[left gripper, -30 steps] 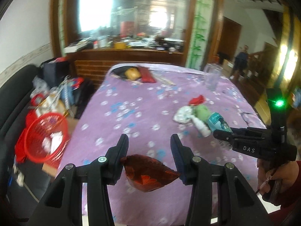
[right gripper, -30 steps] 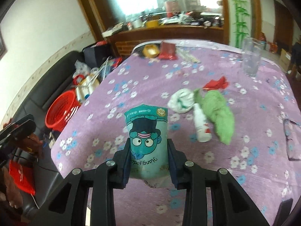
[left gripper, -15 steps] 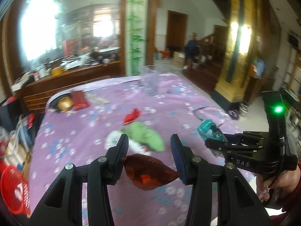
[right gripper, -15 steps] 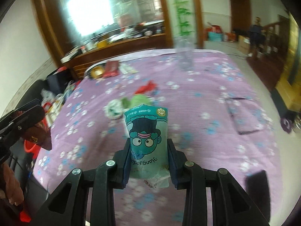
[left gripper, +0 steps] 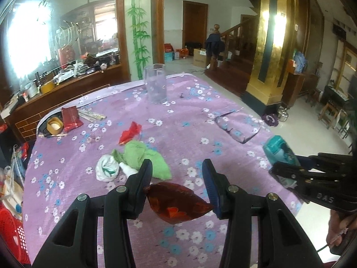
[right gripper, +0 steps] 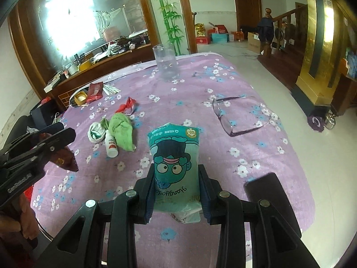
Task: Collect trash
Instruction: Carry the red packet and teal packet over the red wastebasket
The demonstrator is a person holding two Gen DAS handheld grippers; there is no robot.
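Eyeglasses [right gripper: 242,116], green cloth [right gripper: 120,131] and white bottle [right gripper: 111,144] lie beyond both held wrappers.

Clear pitcher [left gripper: 155,84] upright at far edge; eyeglasses [right gripper: 241,116] right; phone [right gripper: 266,189] near.

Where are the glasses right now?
The glasses lie on the purple flowered tablecloth, on the right side of the right wrist view, in front of the clear plastic jug and beyond the dark phone.
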